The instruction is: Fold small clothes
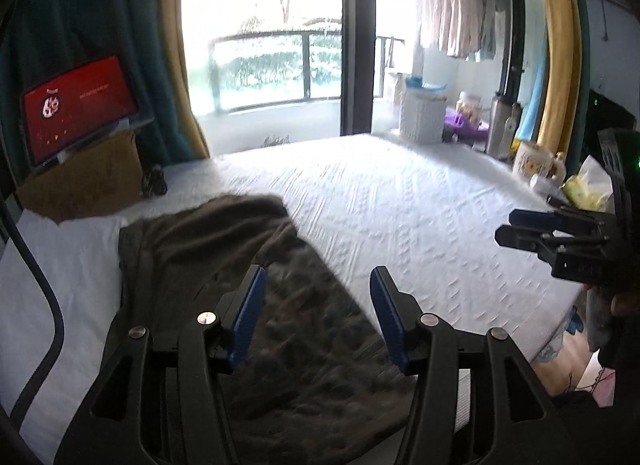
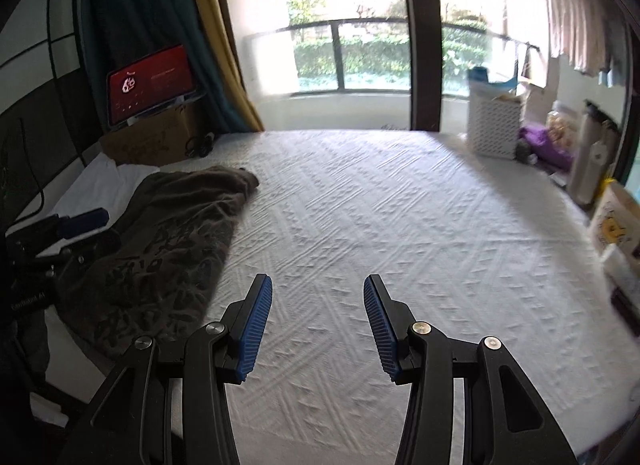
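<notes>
A brown cloth [image 1: 248,305] lies flat on the left side of the white bed [image 1: 420,217], next to a white pillow [image 1: 60,273]. The left gripper [image 1: 316,317] hangs over the cloth with its fingers apart and nothing between them. The right gripper [image 2: 318,325] is over bare bed, fingers apart too, holding nothing. A red screen [image 2: 150,83] glows by the curtain [image 2: 132,5].

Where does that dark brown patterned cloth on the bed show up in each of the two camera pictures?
Left wrist view: the brown cloth fills the lower left, running under and between the fingers of the left claw.
Right wrist view: the brown cloth lies at the left, well clear of the right claw.
Shared landmark: the red screen, beyond the cloth at the bed's far left corner.
</notes>
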A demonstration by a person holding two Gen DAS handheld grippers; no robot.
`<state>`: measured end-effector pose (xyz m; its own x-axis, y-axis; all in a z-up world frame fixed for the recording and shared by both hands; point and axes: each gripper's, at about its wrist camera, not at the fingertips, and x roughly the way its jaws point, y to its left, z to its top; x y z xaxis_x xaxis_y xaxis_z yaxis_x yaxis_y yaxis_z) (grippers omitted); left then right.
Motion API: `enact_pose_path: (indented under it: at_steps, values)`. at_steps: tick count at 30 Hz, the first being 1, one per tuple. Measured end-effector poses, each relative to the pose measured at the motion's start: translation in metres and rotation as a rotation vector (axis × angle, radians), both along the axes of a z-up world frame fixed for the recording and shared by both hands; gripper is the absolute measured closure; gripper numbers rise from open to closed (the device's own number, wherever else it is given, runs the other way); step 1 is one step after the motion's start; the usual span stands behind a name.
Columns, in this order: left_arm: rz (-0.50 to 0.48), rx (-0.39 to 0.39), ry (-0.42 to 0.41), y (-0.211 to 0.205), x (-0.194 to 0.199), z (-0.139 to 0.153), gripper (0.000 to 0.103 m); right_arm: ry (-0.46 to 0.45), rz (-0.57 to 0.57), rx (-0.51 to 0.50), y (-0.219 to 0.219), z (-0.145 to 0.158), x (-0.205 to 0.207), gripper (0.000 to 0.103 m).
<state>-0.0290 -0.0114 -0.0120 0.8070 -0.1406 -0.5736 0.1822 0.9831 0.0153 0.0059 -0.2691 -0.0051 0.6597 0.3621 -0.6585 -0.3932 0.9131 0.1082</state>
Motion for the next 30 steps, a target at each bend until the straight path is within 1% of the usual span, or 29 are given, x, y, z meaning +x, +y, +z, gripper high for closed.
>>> enact_pose_path:
  at_steps: [3,5,7,9,11,14,15,16,18,19,21,22,27,28,30]
  values:
    - [-0.008,0.008,-0.035,-0.010,-0.004,0.011,0.048,-0.036,-0.021,-0.007,-0.013,0.012,-0.010,0.053]
    - [-0.007,0.013,-0.059,-0.016,-0.007,0.017,0.044,-0.057,-0.033,-0.007,-0.021,0.020,-0.017,0.053]
    - [-0.002,-0.006,-0.082,-0.020,-0.008,0.026,0.029,-0.084,-0.048,0.002,-0.028,0.029,-0.023,0.053]
    - [0.004,-0.032,-0.105,-0.022,-0.011,0.033,0.024,-0.105,-0.059,0.009,-0.034,0.037,-0.028,0.053]
    - [0.000,-0.055,-0.143,-0.025,-0.016,0.043,0.024,-0.130,-0.073,0.011,-0.039,0.046,-0.033,0.053]
    - [0.006,-0.036,-0.215,-0.031,-0.029,0.058,0.021,-0.157,-0.087,0.020,-0.046,0.059,-0.042,0.053]
    - [0.012,-0.030,-0.240,-0.033,-0.032,0.062,0.017,-0.174,-0.092,0.027,-0.050,0.066,-0.047,0.053]
    - [0.022,-0.026,-0.270,-0.034,-0.038,0.068,0.011,-0.188,-0.096,0.029,-0.052,0.071,-0.050,0.052]
    - [0.030,-0.028,-0.306,-0.035,-0.044,0.077,0.003,-0.225,-0.104,0.040,-0.056,0.084,-0.059,0.043]
    - [0.032,-0.028,-0.344,-0.035,-0.051,0.084,0.003,-0.243,-0.106,0.046,-0.057,0.090,-0.064,0.035]
    - [0.040,-0.025,-0.406,-0.034,-0.060,0.092,0.003,-0.283,-0.109,0.056,-0.060,0.101,-0.073,0.030]
    - [0.048,-0.021,-0.450,-0.034,-0.067,0.098,0.002,-0.299,-0.109,0.057,-0.061,0.106,-0.077,0.029]
    - [0.095,-0.038,-0.573,-0.029,-0.090,0.118,0.001,-0.355,-0.120,0.057,-0.062,0.125,-0.090,0.029]
    - [0.106,-0.038,-0.589,-0.028,-0.094,0.121,0.001,-0.362,-0.125,0.057,-0.062,0.128,-0.092,0.028]
    - [0.122,-0.035,-0.618,-0.025,-0.102,0.125,0.001,-0.390,-0.142,0.058,-0.062,0.135,-0.098,0.023]
